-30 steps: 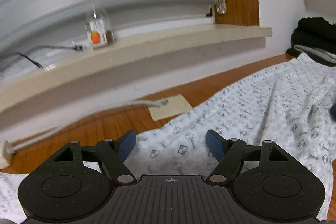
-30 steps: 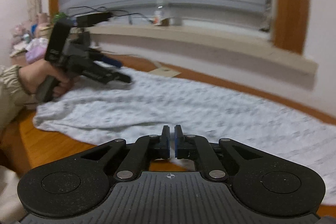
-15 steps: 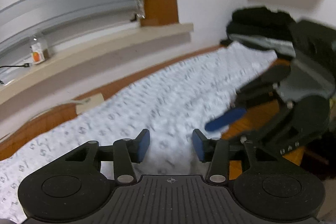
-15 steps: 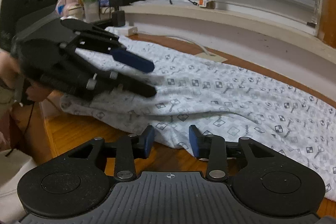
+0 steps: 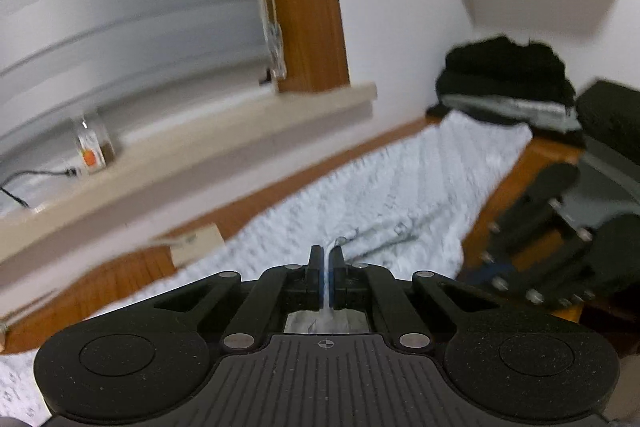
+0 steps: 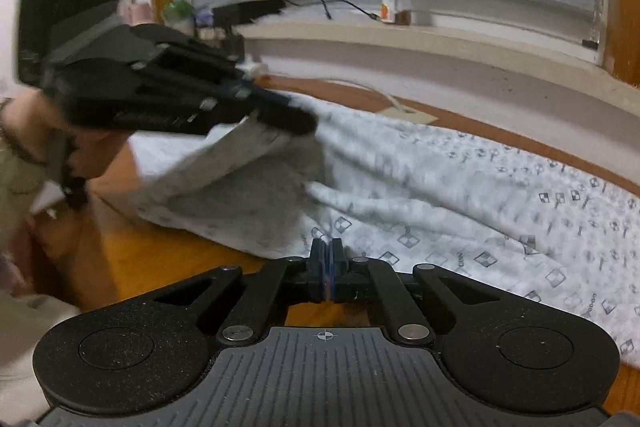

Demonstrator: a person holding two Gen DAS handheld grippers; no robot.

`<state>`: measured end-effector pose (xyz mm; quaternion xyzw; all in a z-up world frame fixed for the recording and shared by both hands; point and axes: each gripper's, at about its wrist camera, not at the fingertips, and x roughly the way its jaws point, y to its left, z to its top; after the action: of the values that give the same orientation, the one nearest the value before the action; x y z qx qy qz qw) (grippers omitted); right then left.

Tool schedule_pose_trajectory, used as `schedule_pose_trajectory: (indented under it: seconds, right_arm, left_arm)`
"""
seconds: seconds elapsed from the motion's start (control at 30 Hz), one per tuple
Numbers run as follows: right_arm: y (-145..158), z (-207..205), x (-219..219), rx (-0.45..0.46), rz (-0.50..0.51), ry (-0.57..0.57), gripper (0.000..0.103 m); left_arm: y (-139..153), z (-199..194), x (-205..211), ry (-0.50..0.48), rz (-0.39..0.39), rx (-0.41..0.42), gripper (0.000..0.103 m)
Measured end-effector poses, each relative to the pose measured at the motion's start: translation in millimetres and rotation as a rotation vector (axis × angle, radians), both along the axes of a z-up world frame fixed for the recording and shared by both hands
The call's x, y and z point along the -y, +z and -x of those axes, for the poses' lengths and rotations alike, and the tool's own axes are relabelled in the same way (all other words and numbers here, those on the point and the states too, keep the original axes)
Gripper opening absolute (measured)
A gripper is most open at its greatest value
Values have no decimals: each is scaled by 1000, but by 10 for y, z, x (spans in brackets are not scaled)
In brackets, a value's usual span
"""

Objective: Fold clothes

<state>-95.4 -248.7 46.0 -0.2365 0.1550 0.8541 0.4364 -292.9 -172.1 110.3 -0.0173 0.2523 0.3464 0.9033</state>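
Both claws have just snapped closed: the left gripper [image 5: 327,259] and right gripper [image 6: 327,251] each pinch the patterned white garment [image 6: 460,195], its near-left corner now lifted, starting a fold.

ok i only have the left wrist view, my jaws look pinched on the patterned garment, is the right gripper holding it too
observer: yes. the right gripper has just closed its jaws, and the near edge of the patterned garment is pinched between them.
operator: is my end off the table
observer: yes. the left gripper, jaws also just closed on the fabric, holds that end raised, with its shaded underside facing the right camera.
operator: anything further left on the sill
observer: a black power strip with cables, beside a green-topped item.
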Motion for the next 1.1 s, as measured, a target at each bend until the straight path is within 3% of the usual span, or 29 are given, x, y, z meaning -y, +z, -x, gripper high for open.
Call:
schedule_pose_trajectory:
  seconds: [0.2,0.27,0.33,0.43,0.53,0.67,0.7,0.73,0.77,0.83,0.97,1.03,1.1]
  right_arm:
    - [-29,49,262,30,44,28,4]
    - [11,11,259,21,17,12,10]
    - [57,-28,252,13,-14,-5,34]
    - [169,-112,218,-16,-71,-26,38]
    - [174,-87,84,49,-108,-27,41]
    - [44,-84,-56,144,-75,-7,42]
    - [6,-99,-74,161,-54,0,36]
    - [-15,-121,-69,154,-24,11,10]
    - [-30,-146,-56,139,8,22,2]
    - [-43,-156,31,121,35,40,2]
    - [17,-267,77,88,-31,-53,7]
    - [51,-326,94,71,-68,-103,25]
    - [94,-368,77,72,-124,-161,32]
  left_arm:
    - [65,-53,69,-16,-9,4,2]
    - [50,-71,60,-15,-3,6,2]
    - [44,-71,51,-14,2,10,2]
    - [47,-52,58,-10,-1,19,2]
    - [74,-41,109,-14,-12,30,2]
    - [112,-11,158,-10,-33,50,2]
    - [121,-3,168,-9,-37,54,2]
    - [128,2,179,-8,-40,58,2]
    - [134,8,191,-8,-43,62,2]
    - [130,9,210,-13,-41,66,2]
    - [55,-3,217,-10,-25,71,2]
    - [28,-3,199,-6,-17,78,2]
    - [22,1,183,3,-17,82,2]
